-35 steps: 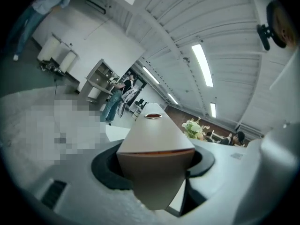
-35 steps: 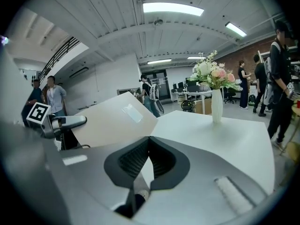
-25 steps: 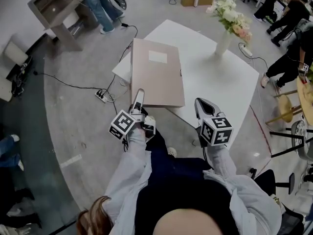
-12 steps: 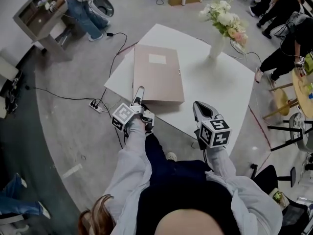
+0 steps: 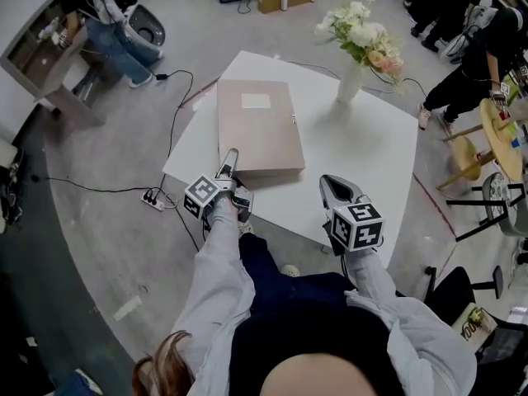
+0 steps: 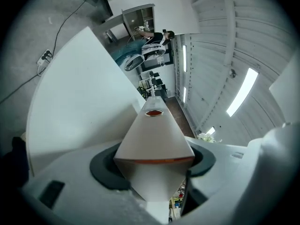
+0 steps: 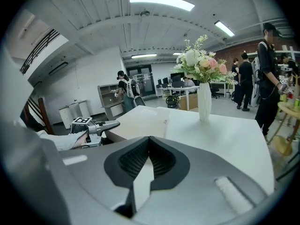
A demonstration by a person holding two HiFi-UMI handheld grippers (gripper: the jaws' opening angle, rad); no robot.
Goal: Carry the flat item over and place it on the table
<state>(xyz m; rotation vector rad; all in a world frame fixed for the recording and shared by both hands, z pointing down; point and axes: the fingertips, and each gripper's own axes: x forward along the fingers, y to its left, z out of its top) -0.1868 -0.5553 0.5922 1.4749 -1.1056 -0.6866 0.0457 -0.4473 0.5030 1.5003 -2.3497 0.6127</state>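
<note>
The flat item is a beige folder [image 5: 256, 122] with a white label, lying level over the left part of the white table [image 5: 363, 163]. I cannot tell whether it rests fully on the top. My left gripper [image 5: 228, 162] grips the folder's near-left corner. In the left gripper view the folder's spine [image 6: 154, 135] sits between the dark pads [image 6: 105, 168], and the jaws are opening. My right gripper [image 5: 334, 190] hovers at the table's near edge, shut and empty. The right gripper view shows its jaws [image 7: 147, 144] meeting, with the folder [image 7: 140, 121] and left gripper [image 7: 110, 124] beyond.
A white vase of flowers [image 5: 351, 81] stands at the table's far right part. A power strip with cables [image 5: 153, 198] lies on the floor to the left. People stand at the top left and top right. A stool [image 5: 466, 155] is to the right.
The person has stepped closer to the table. The folder, held by the left gripper, has moved further in over the tabletop. The right gripper stays shut.
</note>
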